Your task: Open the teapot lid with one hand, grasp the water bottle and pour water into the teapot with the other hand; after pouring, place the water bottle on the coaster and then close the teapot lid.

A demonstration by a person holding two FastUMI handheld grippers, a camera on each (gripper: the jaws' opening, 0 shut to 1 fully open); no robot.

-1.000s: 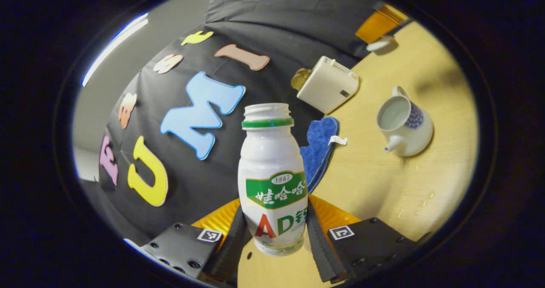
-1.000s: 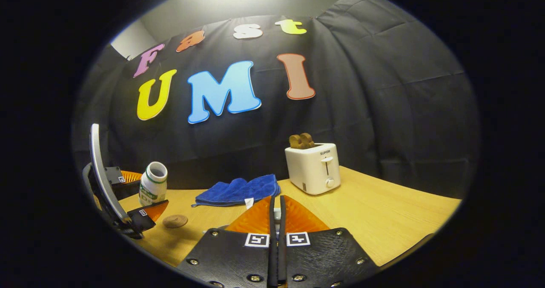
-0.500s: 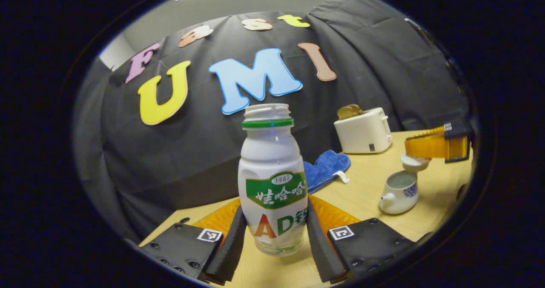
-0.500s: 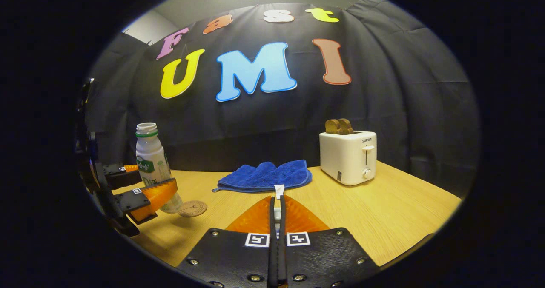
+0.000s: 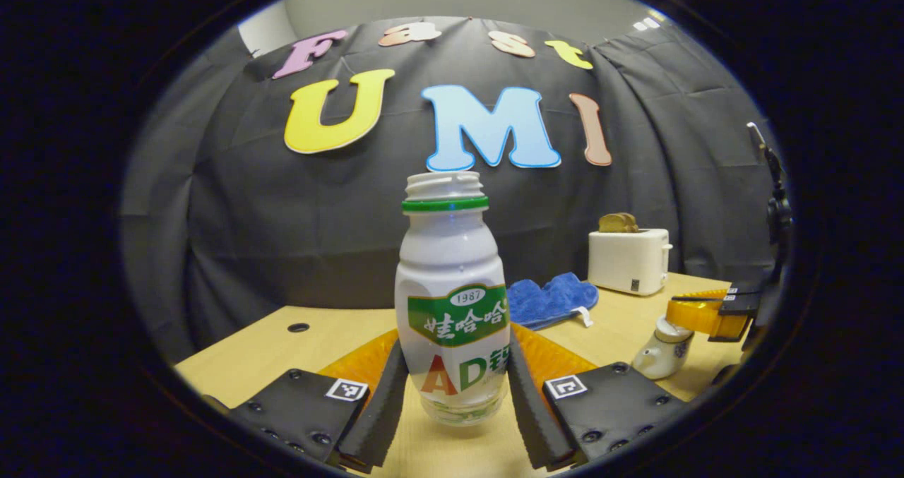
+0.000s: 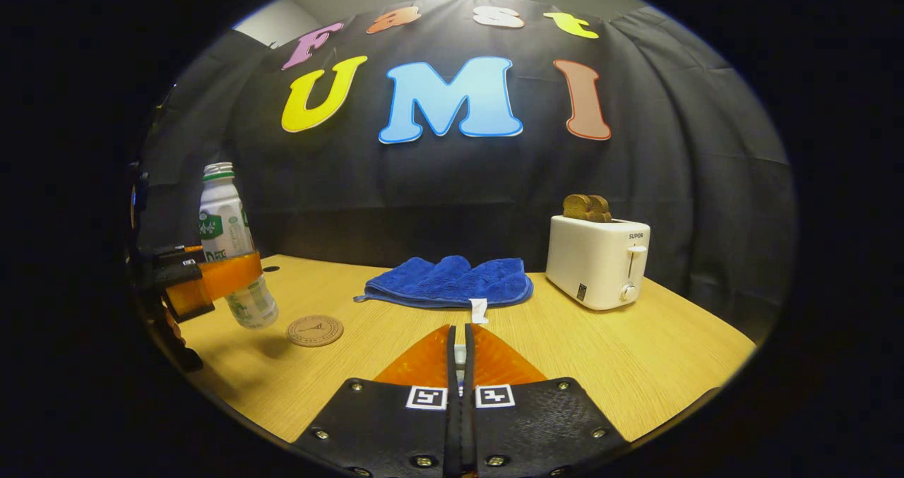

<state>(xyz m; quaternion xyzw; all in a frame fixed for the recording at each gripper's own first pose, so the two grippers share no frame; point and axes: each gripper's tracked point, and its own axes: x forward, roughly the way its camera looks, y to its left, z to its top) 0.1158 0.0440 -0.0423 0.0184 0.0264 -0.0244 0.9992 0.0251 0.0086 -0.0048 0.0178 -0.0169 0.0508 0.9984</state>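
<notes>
A white plastic bottle (image 5: pixel 452 301) with a green neck ring and no cap stands upright between the fingers of my left gripper (image 5: pixel 455 347), which is shut on its lower half. In the right gripper view the bottle (image 6: pixel 226 238) hangs a little above the table, just left of the round cork coaster (image 6: pixel 315 330). The white and blue teapot (image 5: pixel 658 356) sits at the right, with its lid (image 5: pixel 671 328) at its mouth under my right gripper (image 5: pixel 696 313). My right gripper (image 6: pixel 460 333) is shut, with a bit of white lid pinched between its fingers.
A blue cloth (image 6: pixel 452 284) lies at the back of the wooden table (image 6: pixel 635 351), and a white toaster (image 6: pixel 600 263) with toast in it stands to its right. A small hole (image 5: pixel 298 327) marks the tabletop at the far left.
The left gripper swung the bottle from tilted back to upright and carried it down beside the coaster. The right gripper lowered the lid onto the teapot's mouth.
</notes>
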